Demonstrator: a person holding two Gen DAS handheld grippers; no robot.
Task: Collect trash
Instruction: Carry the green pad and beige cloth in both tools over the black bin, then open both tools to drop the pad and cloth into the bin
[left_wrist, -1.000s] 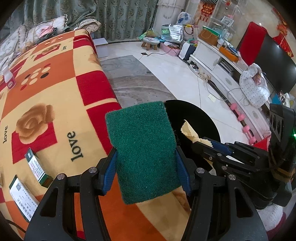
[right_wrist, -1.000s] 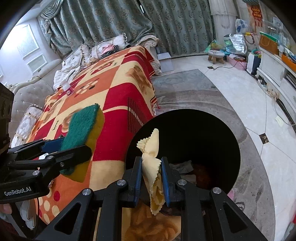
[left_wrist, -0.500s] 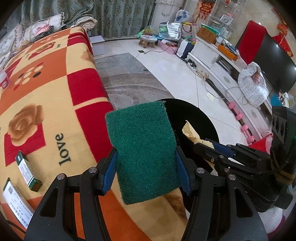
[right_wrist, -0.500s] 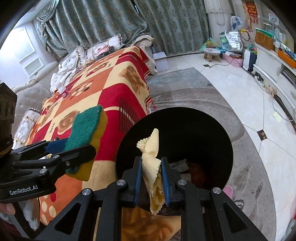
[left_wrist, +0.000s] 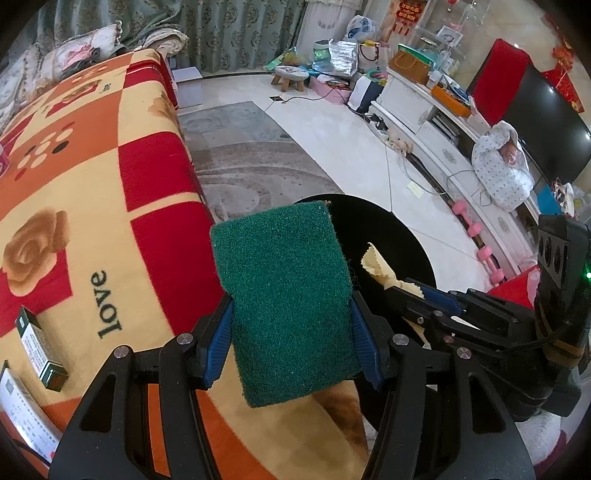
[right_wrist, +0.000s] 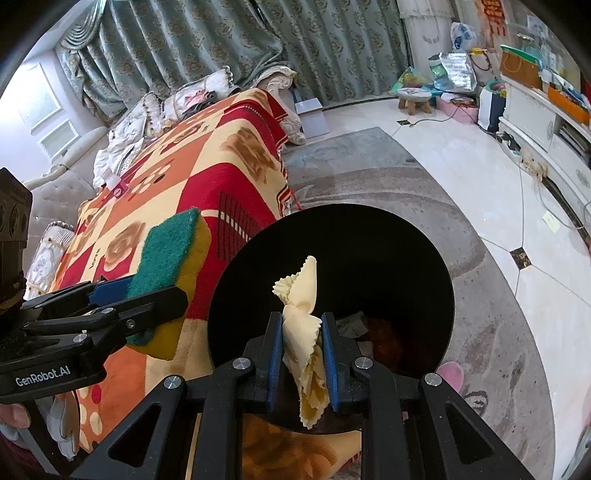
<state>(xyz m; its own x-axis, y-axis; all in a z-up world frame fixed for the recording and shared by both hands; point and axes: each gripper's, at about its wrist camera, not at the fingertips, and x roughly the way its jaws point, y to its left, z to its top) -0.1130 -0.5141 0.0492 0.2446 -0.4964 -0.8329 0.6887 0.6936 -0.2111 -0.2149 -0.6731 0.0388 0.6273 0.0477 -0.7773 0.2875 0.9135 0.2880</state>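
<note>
1. L gripper (left_wrist: 291, 332): jaws about half open, blue pads pressed on both long edges of a scouring sponge (left_wrist: 284, 295). Green abrasive face up, yellow foam under (seen from R wrist view). Sponge held above the edge of the blanket, just beside the bin rim, not over the opening.

2. R gripper (right_wrist: 302, 354): jaws nearly closed, pinching a pale yellow cloth scrap (right_wrist: 301, 314) w/ pinked zigzag edges. Scrap twisted at the pinch, one end sticking up, other hanging below the pads. Held over the mouth of the bin.

3. Trash bin (right_wrist: 369, 236): black, round, open top, on the floor against the blanket-covered furniture. Some crumpled items inside at bottom, too dark to tell what.

4. Blanket (left_wrist: 92, 192): red/orange/cream checks, rose motifs, word "love".

5. Small boxes on blanket, L wrist view: green-and-white carton (left_wrist: 38, 345) near lower left; second white box (left_wrist: 22, 410) at the frame edge, partly cut off.

6. Floor: grey patterned rug (right_wrist: 498, 332) under and around bin; pale tiles beyond.

7. Surroundings: green curtains (right_wrist: 221, 44), white TV cabinet (left_wrist: 436, 122), pink dumbbells (left_wrist: 480, 240) at its base.
</note>
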